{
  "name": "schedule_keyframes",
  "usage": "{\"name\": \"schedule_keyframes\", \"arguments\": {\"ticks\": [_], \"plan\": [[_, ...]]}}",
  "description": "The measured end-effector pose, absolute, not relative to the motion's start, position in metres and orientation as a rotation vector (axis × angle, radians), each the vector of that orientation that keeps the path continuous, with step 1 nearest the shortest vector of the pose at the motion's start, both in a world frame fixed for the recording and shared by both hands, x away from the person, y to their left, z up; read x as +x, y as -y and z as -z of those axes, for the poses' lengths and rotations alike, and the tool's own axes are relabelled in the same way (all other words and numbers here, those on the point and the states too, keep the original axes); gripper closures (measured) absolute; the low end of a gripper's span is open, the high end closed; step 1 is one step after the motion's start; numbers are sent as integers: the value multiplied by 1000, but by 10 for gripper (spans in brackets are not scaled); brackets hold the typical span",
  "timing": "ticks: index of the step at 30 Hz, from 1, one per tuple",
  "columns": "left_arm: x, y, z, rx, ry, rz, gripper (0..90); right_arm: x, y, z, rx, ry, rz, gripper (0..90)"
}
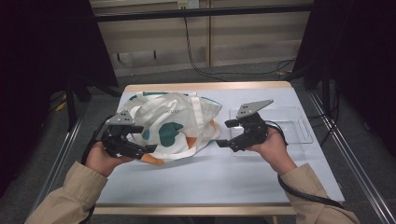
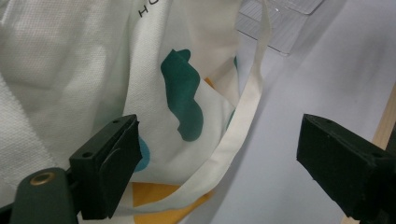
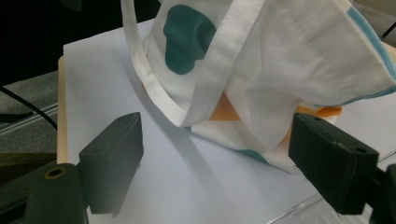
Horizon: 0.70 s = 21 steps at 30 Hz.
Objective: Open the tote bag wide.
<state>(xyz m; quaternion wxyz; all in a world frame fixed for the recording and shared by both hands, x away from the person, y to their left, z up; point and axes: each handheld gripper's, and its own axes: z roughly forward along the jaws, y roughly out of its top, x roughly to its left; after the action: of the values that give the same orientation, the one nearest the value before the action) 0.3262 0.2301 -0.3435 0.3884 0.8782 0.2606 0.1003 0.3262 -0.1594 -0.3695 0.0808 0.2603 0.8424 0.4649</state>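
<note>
A crumpled white tote bag (image 1: 173, 123) with dark green, teal and orange blotches lies heaped on the left half of the pale tabletop (image 1: 210, 179), its straps trailing toward the middle. To its right sits a clear plastic tray (image 1: 299, 123), flat on the tabletop and just beside the bag.

The person holds the left gripper (image 1: 140, 148) at the bag's near left corner. Its jaws stand wide apart with nothing clamped between them. In the left gripper view one jaw sits close against the printed cloth of the bag (image 2: 140, 84), though I cannot tell if it touches, and a strap (image 2: 243, 116) runs loose through the gap; the other jaw hangs over bare tabletop.

The right gripper (image 1: 223, 135) is held at the bag's right edge, over the near end of the tray. Its jaws are also spread wide and hold nothing. In the right gripper view the folded lower corner of the bag (image 3: 280, 84) and a strap loop (image 3: 159, 98) lie ahead between the jaws, apart from both.
</note>
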Motion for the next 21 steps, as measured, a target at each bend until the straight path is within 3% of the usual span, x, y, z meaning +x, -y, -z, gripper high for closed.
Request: {"name": "schedule_keyframes", "arguments": {"ticks": [21], "plan": [[343,-235,334,2243,-668,-277,138,360,146,361,791,-2479,-1435,173]]}}
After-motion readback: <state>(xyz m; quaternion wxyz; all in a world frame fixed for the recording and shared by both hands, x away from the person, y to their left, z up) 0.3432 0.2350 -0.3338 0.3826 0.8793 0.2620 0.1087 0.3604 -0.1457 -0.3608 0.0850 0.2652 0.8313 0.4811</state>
